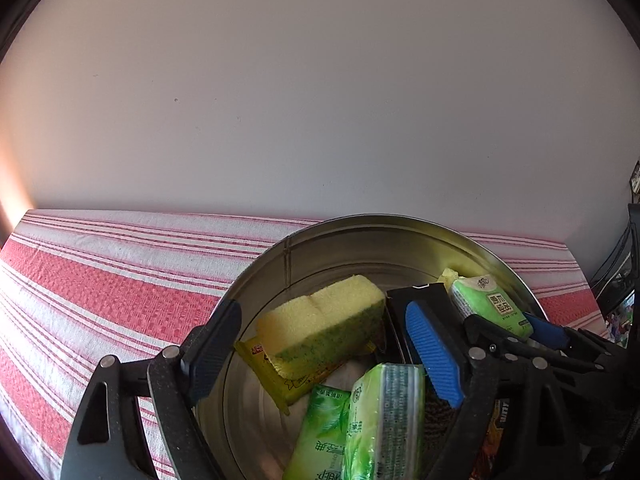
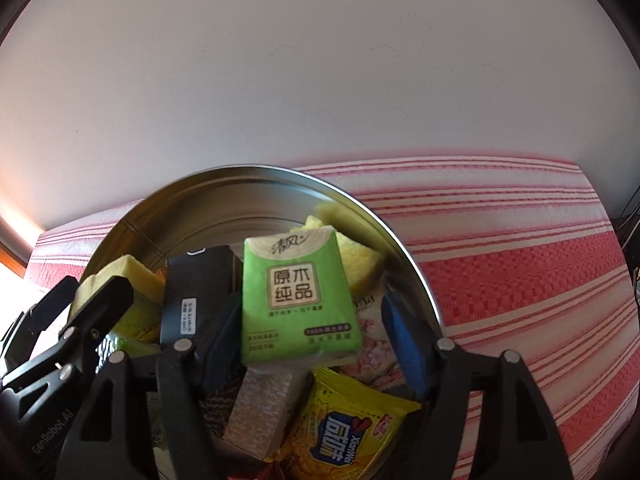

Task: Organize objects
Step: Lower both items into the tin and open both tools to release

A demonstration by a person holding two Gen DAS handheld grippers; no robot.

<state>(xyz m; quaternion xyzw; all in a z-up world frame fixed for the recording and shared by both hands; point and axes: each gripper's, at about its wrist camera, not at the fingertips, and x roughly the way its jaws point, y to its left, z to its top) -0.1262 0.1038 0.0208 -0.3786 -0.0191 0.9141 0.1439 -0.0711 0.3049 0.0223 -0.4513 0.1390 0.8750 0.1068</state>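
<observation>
Right wrist view: a green tissue pack [image 2: 298,296] printed 原木纯品 lies in the metal basin [image 2: 256,178], between the spread fingers of the right gripper [image 2: 316,340], untouched. Below lies a yellow snack bag [image 2: 340,436] reading XianWei. Left gripper [image 1: 324,354] gapes wide over a yellow sponge [image 1: 320,328]. Striped cloth [image 1: 100,280] surrounds the basin.

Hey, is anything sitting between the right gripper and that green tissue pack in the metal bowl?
Nothing visible blocks it. The right gripper is open, and the green tissue pack with brown lettering already sits between its fingers, over the round metal bowl. A black box crowds the left finger; whether it touches the pack is unclear.
</observation>
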